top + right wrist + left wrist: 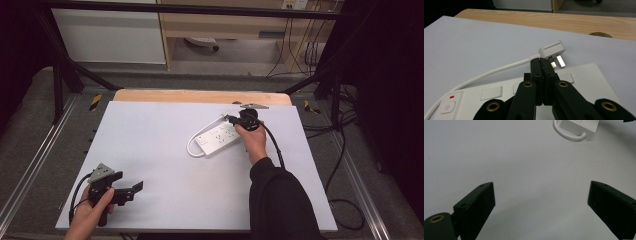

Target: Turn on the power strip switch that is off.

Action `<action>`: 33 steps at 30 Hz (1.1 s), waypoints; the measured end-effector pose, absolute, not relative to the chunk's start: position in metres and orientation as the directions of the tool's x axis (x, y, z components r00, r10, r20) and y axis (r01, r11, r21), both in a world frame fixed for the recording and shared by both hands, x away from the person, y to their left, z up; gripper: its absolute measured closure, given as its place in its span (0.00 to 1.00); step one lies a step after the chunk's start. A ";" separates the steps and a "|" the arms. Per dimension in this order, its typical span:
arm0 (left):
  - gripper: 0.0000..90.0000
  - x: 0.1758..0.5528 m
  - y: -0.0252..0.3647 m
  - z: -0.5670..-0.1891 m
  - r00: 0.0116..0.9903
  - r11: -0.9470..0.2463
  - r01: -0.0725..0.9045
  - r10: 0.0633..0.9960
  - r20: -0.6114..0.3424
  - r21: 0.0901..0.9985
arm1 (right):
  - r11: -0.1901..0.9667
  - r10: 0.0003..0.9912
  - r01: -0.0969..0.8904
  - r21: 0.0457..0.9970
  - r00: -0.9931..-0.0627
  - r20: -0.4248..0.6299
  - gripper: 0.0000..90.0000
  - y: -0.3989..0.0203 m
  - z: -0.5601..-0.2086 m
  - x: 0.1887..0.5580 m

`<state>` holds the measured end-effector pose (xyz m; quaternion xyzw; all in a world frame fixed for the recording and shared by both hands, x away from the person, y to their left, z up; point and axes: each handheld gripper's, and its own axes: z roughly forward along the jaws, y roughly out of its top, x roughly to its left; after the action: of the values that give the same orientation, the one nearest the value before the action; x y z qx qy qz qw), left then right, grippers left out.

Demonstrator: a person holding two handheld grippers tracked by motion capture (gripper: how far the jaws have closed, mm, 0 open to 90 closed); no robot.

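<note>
A white power strip [220,136] lies on the white board [165,175], right of centre; its white cable [192,142] loops off its near-left end. In the right gripper view the strip [584,75] is just under the jaws, and its white plug [552,48] lies on the board beyond it, prongs to the right. My right gripper [540,61] is shut, jaws pressed together, tips right at the plug's cable neck. It hovers over the strip's far end [231,119]. My left gripper [131,181] is open over bare board at the near left [541,202], holding nothing.
A wooden tabletop edge [200,96] shows beyond the board. The strip's power button [447,107] is at its cable end. Black frame bars [60,75] stand at the sides, and cables [345,150] trail on the floor at the right.
</note>
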<state>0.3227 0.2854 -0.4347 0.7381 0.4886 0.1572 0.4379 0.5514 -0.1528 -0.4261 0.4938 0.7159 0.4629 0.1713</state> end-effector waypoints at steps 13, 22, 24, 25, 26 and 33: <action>0.08 0.323 0.285 -0.435 0.473 -0.141 0.584 0.859 -0.195 0.799 | 0.092 0.860 0.561 0.823 -0.461 0.218 1.00 -0.146 -0.432 0.550; 0.08 0.323 0.285 -0.435 0.474 -0.142 0.585 0.859 -0.194 0.798 | 0.088 0.854 0.569 0.818 -0.466 0.232 1.00 -0.140 -0.436 0.549; 0.08 0.323 0.285 -0.435 0.473 -0.142 0.586 0.859 -0.194 0.798 | 0.090 0.852 0.569 0.817 -0.469 0.233 1.00 -0.138 -0.437 0.548; 0.08 0.323 0.285 -0.435 0.474 -0.143 0.586 0.859 -0.194 0.797 | 0.093 0.850 0.567 0.818 -0.473 0.231 1.00 -0.137 -0.437 0.548; 0.08 0.323 0.285 -0.435 0.474 -0.143 0.586 0.859 -0.194 0.798 | 0.094 0.849 0.565 0.820 -0.475 0.230 1.00 -0.137 -0.438 0.547; 0.08 0.323 0.285 -0.436 0.475 -0.147 0.589 0.859 -0.193 0.795 | 0.101 0.844 0.564 0.820 -0.485 0.229 1.00 -0.133 -0.439 0.546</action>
<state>0.3227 0.2849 -0.4355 0.7414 0.4881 0.1554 0.4336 0.5456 -0.1334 -0.4394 0.4845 0.7264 0.4632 0.1515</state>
